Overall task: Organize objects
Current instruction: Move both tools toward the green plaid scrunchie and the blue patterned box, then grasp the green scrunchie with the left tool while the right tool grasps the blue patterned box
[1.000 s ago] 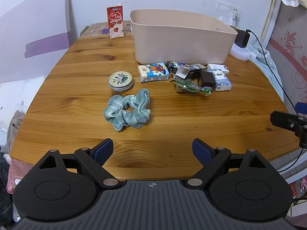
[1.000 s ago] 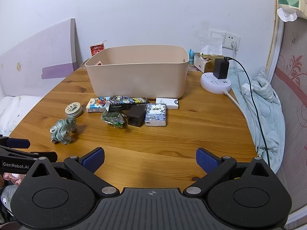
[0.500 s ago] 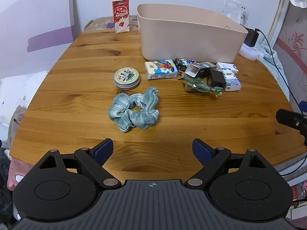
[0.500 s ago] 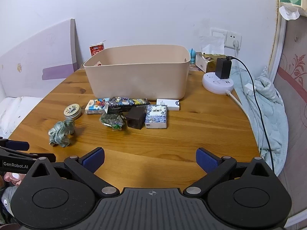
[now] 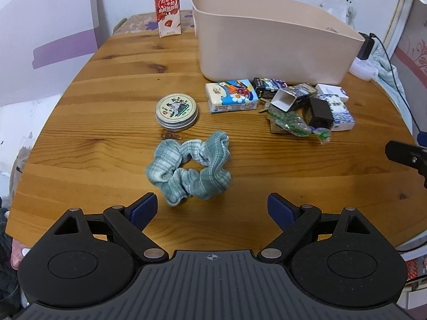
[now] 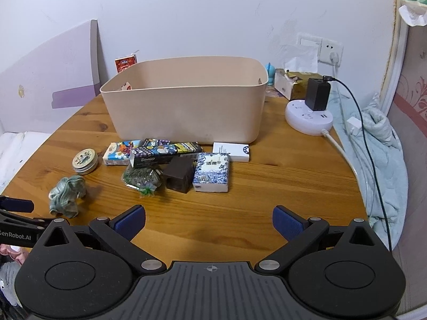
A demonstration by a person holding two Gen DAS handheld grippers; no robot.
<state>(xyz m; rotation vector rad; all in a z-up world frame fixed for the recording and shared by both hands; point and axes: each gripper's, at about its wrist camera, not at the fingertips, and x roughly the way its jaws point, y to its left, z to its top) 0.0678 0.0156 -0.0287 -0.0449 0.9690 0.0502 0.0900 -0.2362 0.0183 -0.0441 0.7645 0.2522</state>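
Observation:
A teal scrunchie (image 5: 190, 166) lies on the wooden table (image 5: 106, 85), just ahead of my open, empty left gripper (image 5: 210, 209). Behind it sit a round tin (image 5: 176, 110), a colourful tissue pack (image 5: 230, 99), a green candy bag (image 5: 291, 121), a dark box (image 5: 320, 112) and a blue-white tissue pack (image 5: 340, 113). A beige bin (image 5: 272, 45) stands at the back. In the right wrist view my right gripper (image 6: 209, 222) is open and empty, short of the blue-white pack (image 6: 212, 172), the dark box (image 6: 180, 174) and the bin (image 6: 186, 106).
A red milk carton (image 5: 167, 12) stands at the table's back left. A white power strip with a black charger (image 6: 311, 112) and its cable sit at the back right. A light blue cloth (image 6: 379, 154) hangs off the table's right edge.
My left gripper has moved forward toward the scrunchie, which now sits closer between its fingers. My right gripper has shifted slightly; both stay open.

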